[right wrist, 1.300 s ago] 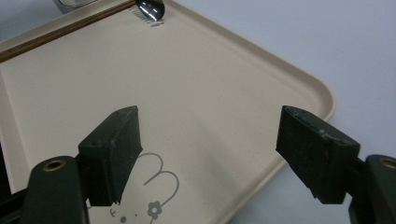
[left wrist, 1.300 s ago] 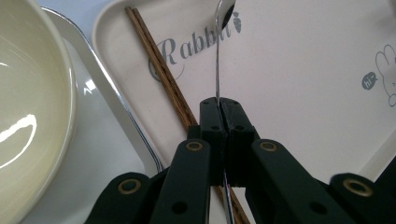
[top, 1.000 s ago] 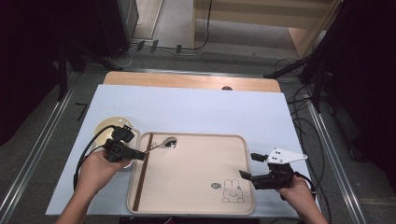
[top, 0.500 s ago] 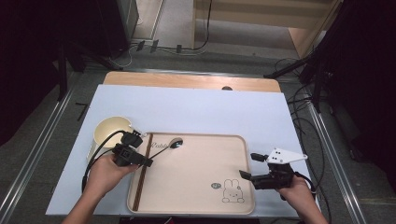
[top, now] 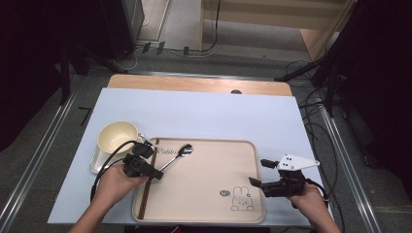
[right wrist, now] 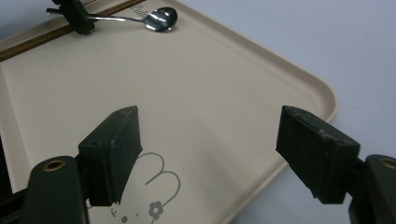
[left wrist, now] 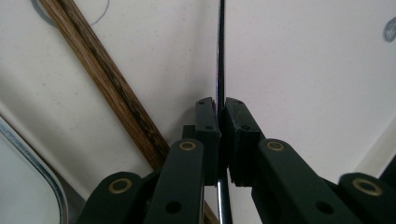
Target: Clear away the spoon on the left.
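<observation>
While the left gripper [left wrist: 219,112] clamps the spoon [top: 180,151] handle on the tray [top: 204,204], placement is underway; next comes release. Right gripper [right wrist: 219,158] gapes, holding 0 items.

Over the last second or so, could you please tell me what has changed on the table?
The left claw, shut on the spoon handle with its jaws just starting to open, came down toward the near side of the tray, uncovering the cup. The spoon came with it onto the tray. The right claw stayed open; the chopsticks kept their place.
</observation>
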`<act>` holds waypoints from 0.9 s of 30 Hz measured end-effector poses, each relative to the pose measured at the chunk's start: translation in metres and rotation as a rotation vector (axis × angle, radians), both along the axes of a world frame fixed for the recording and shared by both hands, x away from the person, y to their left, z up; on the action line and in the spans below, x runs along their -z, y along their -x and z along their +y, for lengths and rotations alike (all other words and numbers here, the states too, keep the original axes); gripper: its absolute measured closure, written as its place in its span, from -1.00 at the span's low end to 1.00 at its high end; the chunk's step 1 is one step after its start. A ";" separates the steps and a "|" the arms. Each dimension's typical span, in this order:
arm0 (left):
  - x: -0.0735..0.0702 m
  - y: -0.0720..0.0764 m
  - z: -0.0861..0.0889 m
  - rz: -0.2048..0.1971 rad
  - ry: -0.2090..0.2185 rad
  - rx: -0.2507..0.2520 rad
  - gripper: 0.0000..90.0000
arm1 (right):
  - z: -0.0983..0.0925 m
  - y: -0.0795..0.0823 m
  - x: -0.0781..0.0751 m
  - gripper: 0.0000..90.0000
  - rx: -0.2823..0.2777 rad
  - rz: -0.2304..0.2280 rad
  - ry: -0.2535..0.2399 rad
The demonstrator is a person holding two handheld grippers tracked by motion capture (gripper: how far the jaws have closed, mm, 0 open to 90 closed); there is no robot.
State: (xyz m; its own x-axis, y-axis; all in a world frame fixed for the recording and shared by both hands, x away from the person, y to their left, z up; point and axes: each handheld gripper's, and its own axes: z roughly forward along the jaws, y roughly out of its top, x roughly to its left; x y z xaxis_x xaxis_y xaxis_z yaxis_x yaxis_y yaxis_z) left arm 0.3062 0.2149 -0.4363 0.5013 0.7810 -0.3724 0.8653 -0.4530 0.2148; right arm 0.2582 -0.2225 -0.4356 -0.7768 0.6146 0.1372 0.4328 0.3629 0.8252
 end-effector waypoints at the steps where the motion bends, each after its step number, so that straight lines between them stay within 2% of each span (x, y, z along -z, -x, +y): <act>1: 0.000 0.001 -0.001 0.000 0.000 0.002 0.88 | 0.000 0.000 0.000 -0.51 0.000 0.000 -0.001; 9: 0.000 0.004 -0.004 0.011 -0.007 0.017 0.84 | 0.000 0.000 0.000 -0.51 0.000 0.001 0.001; 19: -0.001 0.006 -0.003 0.020 0.017 0.023 0.69 | 0.000 0.000 0.000 -0.51 0.001 0.001 0.001; 21: -0.002 0.006 -0.002 0.015 0.027 0.026 0.61 | 0.000 0.000 0.000 -0.51 0.000 0.001 0.000; 25: -0.009 0.005 0.000 0.003 0.078 0.040 0.47 | 0.000 0.000 0.000 -0.51 0.002 0.002 0.000; 27: -0.014 0.006 -0.001 -0.021 0.091 0.057 0.40 | 0.000 0.000 0.000 -0.51 -0.002 0.000 0.001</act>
State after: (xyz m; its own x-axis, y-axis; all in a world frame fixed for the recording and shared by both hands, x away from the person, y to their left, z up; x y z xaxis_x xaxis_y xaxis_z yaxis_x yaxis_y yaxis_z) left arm 0.3006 0.2143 -0.4226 0.5522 0.7145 -0.4297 0.8337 -0.4790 0.2748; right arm 0.2583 -0.2223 -0.4357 -0.7779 0.6135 0.1362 0.4321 0.3647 0.8248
